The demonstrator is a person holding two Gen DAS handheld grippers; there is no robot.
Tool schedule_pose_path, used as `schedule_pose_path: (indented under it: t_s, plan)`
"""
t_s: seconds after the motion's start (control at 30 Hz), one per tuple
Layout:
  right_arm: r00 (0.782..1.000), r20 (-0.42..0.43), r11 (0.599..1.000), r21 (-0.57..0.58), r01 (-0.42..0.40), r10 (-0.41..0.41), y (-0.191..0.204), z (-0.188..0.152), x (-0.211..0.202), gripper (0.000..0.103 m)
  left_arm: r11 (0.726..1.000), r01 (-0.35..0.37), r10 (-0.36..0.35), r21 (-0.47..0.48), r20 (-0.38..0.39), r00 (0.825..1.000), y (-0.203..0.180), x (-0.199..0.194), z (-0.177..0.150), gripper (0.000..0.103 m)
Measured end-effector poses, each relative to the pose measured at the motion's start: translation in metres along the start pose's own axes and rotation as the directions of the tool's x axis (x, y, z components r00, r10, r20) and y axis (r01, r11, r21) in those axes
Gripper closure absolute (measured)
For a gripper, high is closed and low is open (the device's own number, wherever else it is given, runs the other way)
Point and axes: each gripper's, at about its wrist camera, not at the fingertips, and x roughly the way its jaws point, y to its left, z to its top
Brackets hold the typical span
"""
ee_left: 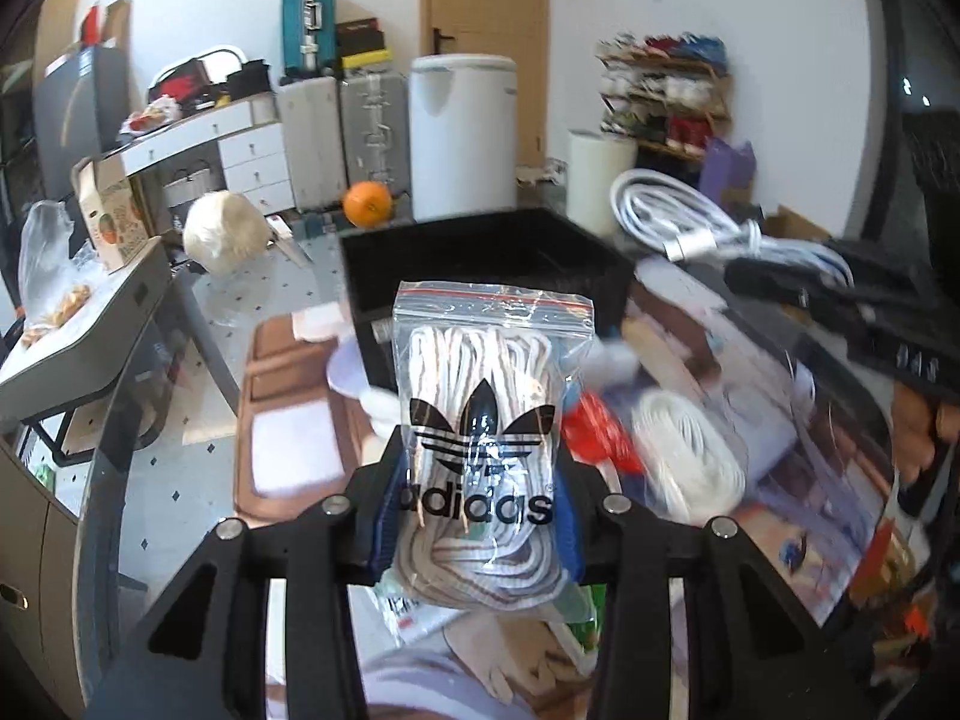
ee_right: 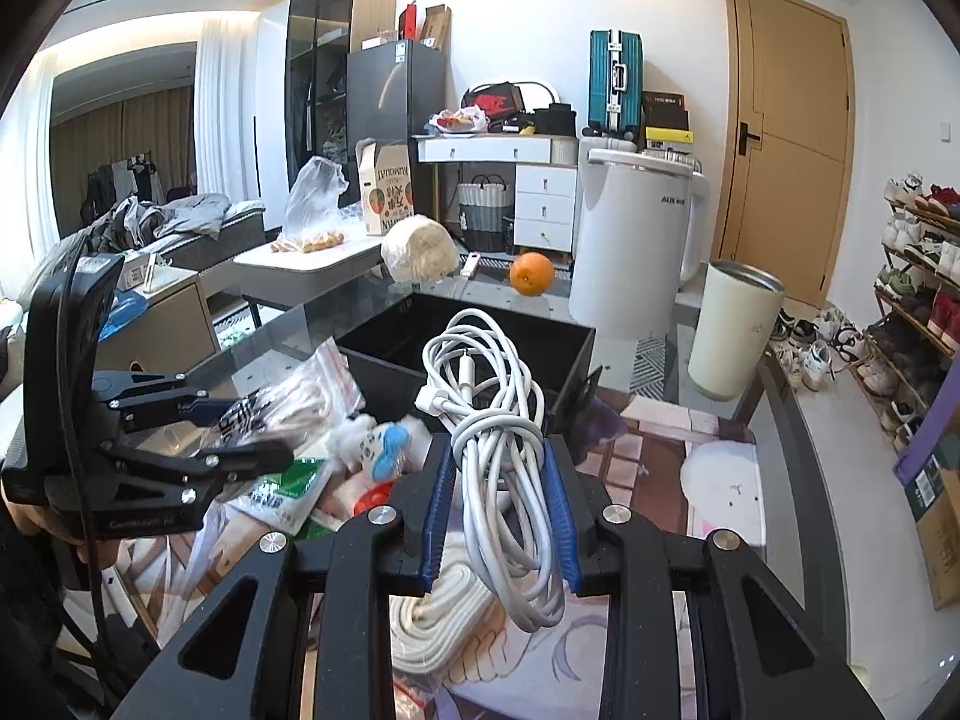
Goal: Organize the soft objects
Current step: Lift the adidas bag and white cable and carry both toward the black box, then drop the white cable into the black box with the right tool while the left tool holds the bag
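Observation:
My left gripper (ee_left: 480,516) is shut on a clear zip bag of white shoelaces with an adidas logo (ee_left: 486,420), held above the table just short of the black bin (ee_left: 480,252). My right gripper (ee_right: 498,498) is shut on a coiled white charging cable (ee_right: 498,420), held up in front of the same black bin (ee_right: 468,330). The right gripper and its cable show at the upper right of the left wrist view (ee_left: 720,228). The left gripper with its bag shows at the left of the right wrist view (ee_right: 240,420).
A pile of soft items lies on the table: a white rolled strap (ee_right: 444,612), a small blue-and-white plush (ee_right: 378,444), packets, a white cord coil (ee_left: 690,456). An orange (ee_right: 531,274), a white kettle (ee_right: 636,240) and a cream tumbler (ee_right: 732,330) stand beyond the bin.

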Motion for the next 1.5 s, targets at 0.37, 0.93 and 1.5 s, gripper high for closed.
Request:
schedule_pose_path:
  t_s: [0.37, 0.93, 1.5]
  plan:
    - [1.0, 0.027, 1.0, 0.01, -0.007, 0.007, -0.003, 0.02, 0.016, 0.074, 0.998, -0.05, 0.053, -0.034, 0.087, 0.995, 0.014, 0.012, 0.033, 0.063]
    - [1.0, -0.001, 1.0, -0.003, -0.026, 0.026, -0.016, 0.049, 0.062, 0.074, 0.997, -0.072, 0.072, -0.003, 0.113, 0.991, 0.023, 0.043, 0.068, 0.063]
    - [0.995, -0.09, 0.997, -0.059, -0.048, 0.042, -0.017, 0.065, 0.115, 0.074, 0.998, -0.063, 0.065, -0.031, 0.081, 0.995, 0.039, 0.073, 0.081, 0.062]
